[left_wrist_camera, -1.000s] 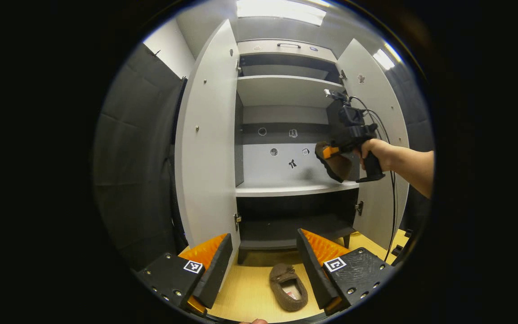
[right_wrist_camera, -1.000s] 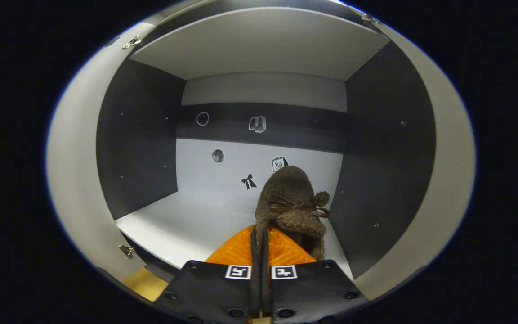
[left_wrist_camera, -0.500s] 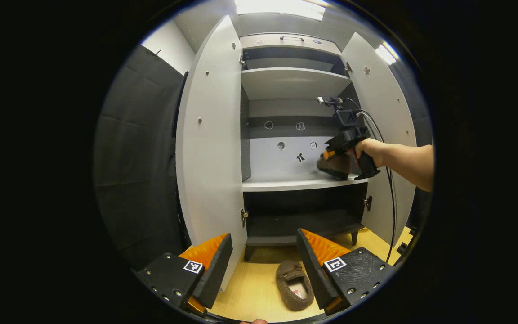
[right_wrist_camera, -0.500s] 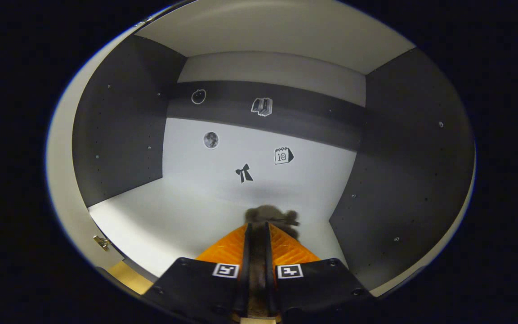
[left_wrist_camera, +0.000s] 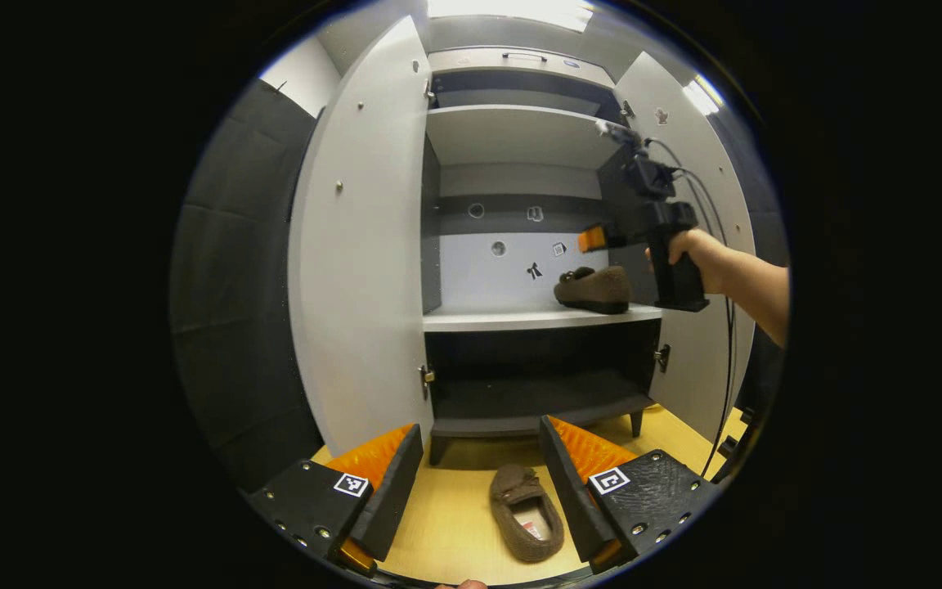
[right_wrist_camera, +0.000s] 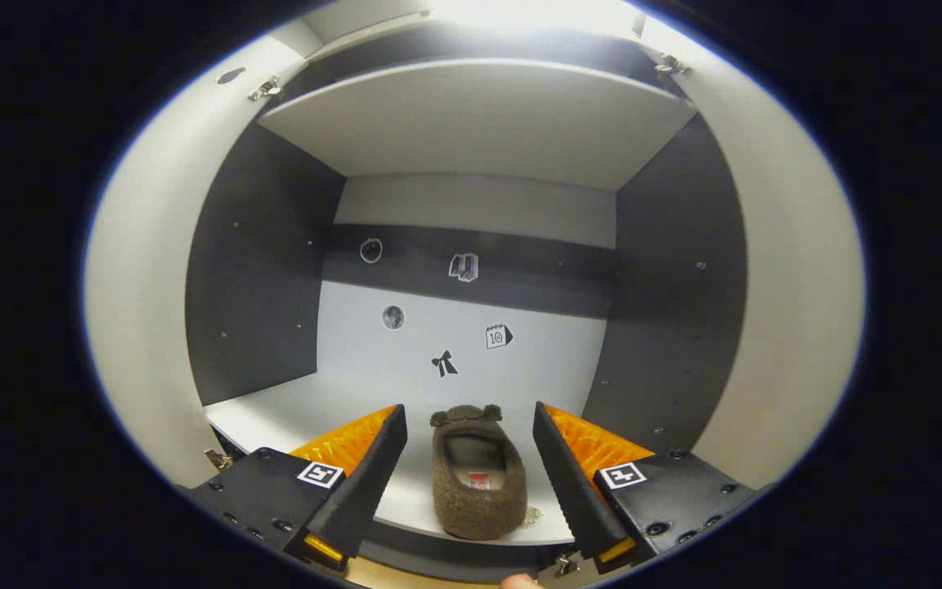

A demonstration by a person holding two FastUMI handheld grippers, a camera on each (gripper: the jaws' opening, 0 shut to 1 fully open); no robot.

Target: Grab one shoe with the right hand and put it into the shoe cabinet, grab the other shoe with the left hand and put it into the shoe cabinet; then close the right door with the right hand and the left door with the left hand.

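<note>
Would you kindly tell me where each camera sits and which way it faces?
Left gripper view: low, facing the open shoe cabinet; own left gripper open over a floor shoe; a hand holds the right gripper.
Right gripper view: at the shelf edge, looking inward; own right gripper open.
Shared: the shelved shoe.

A pale yellow wooden floor runs along the bottom of the left gripper view. Dark padded wall panels stand at the left, with a strip of white wall above them. A bright rectangular ceiling light glows at the top, and a second light panel shines at the upper right. A thin black cable hangs down at the right toward the floor.
</note>
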